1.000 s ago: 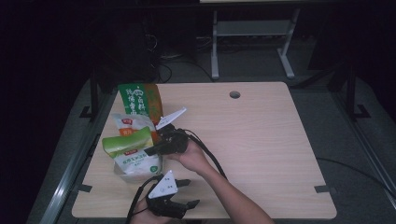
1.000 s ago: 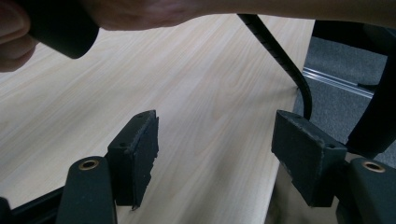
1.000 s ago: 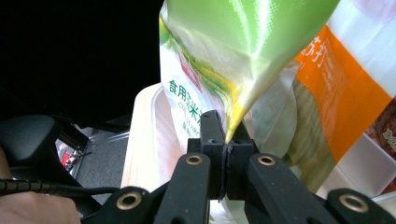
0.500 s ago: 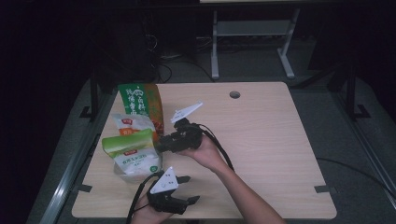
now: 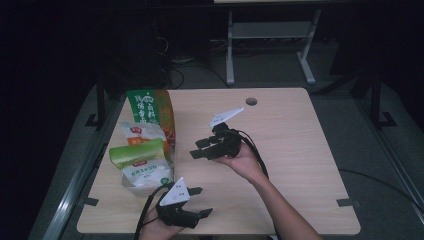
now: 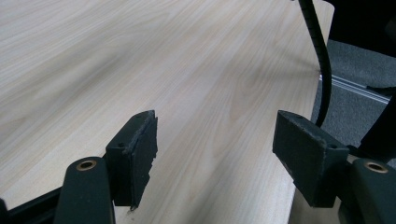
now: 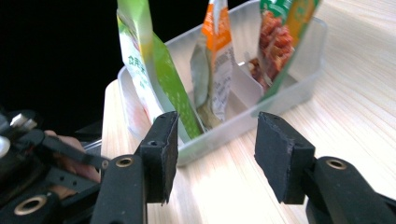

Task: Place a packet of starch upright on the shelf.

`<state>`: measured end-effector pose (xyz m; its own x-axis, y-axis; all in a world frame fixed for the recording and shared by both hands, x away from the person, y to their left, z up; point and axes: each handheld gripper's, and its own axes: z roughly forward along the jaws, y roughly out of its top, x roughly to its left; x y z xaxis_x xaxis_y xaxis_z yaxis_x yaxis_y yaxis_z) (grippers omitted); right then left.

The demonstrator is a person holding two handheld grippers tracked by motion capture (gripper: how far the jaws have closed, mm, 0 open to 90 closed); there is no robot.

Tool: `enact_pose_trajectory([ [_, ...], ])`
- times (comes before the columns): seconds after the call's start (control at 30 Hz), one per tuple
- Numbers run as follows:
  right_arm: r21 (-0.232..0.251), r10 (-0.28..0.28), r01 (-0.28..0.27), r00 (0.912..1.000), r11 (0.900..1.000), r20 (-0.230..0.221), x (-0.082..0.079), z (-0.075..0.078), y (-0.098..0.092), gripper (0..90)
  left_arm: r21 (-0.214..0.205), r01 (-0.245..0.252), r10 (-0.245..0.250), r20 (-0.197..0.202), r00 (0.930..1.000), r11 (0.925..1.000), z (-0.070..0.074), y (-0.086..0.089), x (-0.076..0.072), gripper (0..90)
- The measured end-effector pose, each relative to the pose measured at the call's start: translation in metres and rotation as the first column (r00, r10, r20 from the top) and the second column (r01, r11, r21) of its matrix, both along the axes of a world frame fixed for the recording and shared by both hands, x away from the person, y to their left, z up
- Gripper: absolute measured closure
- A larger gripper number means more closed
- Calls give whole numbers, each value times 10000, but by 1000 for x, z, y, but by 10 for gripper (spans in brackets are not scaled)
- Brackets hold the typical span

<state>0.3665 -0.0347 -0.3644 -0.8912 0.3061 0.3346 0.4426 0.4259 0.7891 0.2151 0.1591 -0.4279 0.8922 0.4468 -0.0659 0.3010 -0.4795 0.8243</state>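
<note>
A clear plastic bin [image 7: 285,95] with dividers stands at the table's left edge. It holds three upright snack bags: a green-and-white bag [image 5: 141,162] nearest me, an orange-and-white bag [image 5: 141,134] in the middle, and a tall green-and-orange bag [image 5: 150,112] at the back. My right gripper [image 5: 198,148] hovers to the right of the bin and points at it. Its jaws have just been opening and stand apart with nothing between them [image 7: 215,154]. My left gripper [image 5: 202,201] rests near the front edge, open over bare wood [image 6: 215,158].
The wooden table [image 5: 290,150] has a round cable hole [image 5: 251,101] at the back. A black cable [image 6: 322,60] runs off the table's edge. A metal desk frame [image 5: 270,35] stands on the dark floor behind.
My right gripper has drawn back to the right, away from the bags in the bin, and its jaws have gone from shut to open. The left gripper has stayed put.
</note>
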Motion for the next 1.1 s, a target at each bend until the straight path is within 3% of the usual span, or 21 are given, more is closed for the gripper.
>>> enact_pose_trajectory([
  [0.27, -37, -516, 516, 9987, 9987, 34, -2, -3, -30, 463, -53, -28, 28, -48, 10000, 10000, -1, -1, 0, 304],
  [1.1, -291, -1603, 1599, 9870, 9867, -132, -9, -13, -86, 391, 131, -66, 66, 34, 10000, 9999, 1, 2, 2, 294],
])
